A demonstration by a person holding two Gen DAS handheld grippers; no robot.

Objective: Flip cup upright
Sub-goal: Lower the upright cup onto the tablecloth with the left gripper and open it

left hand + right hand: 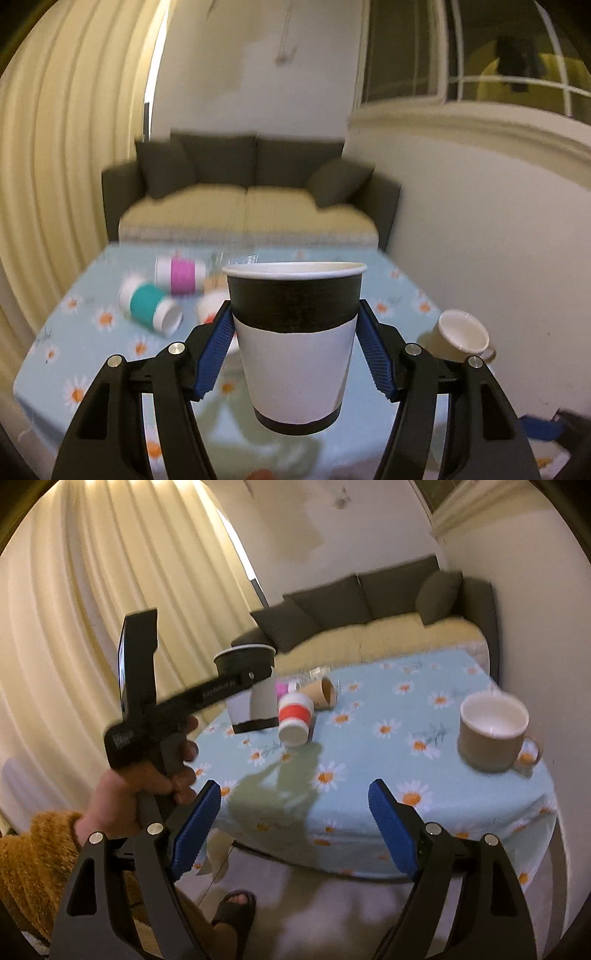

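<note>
My left gripper (295, 314) is shut on a black-and-white paper cup (293, 343), holding it upright, mouth up, above the flowered table (92, 354). The same cup (251, 690) shows in the right wrist view, held above the table's left side by the left gripper's black body. My right gripper (295, 794) is open and empty, hovering off the table's near edge. Its blue pads (391, 827) are wide apart.
Cups lie on their sides: a teal-banded one (149, 304), a pink-banded one (181, 275), a red-banded one (295, 716) and a brown paper cup (321, 694). A beige mug (493, 731) stands upright at the table's right. A sofa (251, 195) is behind.
</note>
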